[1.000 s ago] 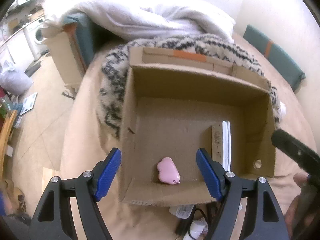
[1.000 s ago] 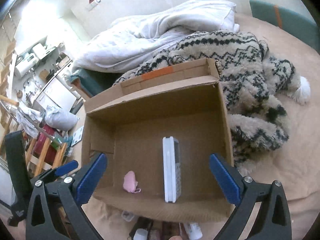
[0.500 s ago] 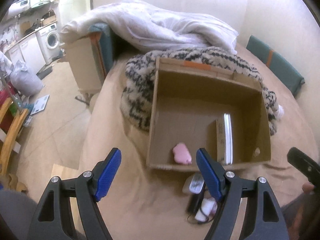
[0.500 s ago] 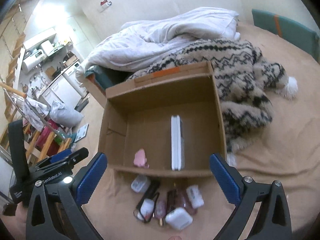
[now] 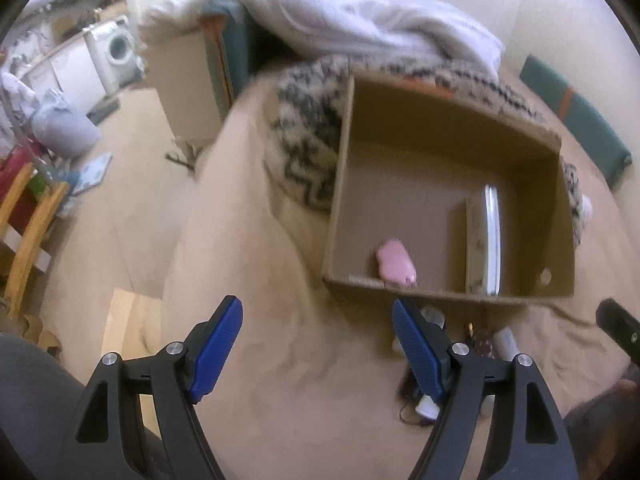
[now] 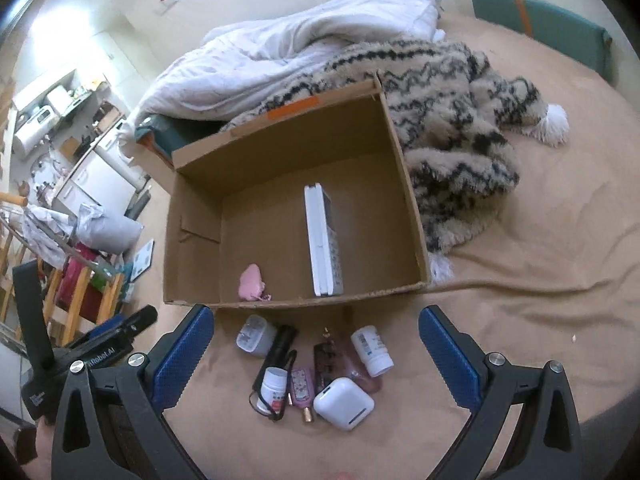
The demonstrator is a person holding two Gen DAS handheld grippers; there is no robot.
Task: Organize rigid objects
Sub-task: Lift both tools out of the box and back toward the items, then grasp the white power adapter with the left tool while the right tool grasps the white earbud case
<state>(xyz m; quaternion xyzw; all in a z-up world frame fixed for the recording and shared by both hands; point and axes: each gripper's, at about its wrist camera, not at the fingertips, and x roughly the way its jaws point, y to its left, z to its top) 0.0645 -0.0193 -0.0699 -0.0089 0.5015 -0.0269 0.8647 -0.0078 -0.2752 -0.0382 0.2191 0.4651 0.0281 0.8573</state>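
An open cardboard box lies on the tan bedspread. Inside are a small pink object near the front left and a white flat box standing on edge. In front of the box lies a cluster of small items: a white earbud case, a white pill bottle, a black tube, a small white jar, a pink bottle and a grey plug. My right gripper is open and empty above the cluster. My left gripper is open and empty, left of the cluster.
A patterned fuzzy blanket and a white duvet lie behind the box. A teal cushion sits at the far right. The bed's left edge drops to a floor with a wooden chair and clutter.
Both grippers have pulled back and up from the box. The cluster of small items in front of the box has come into view. Both stay open.
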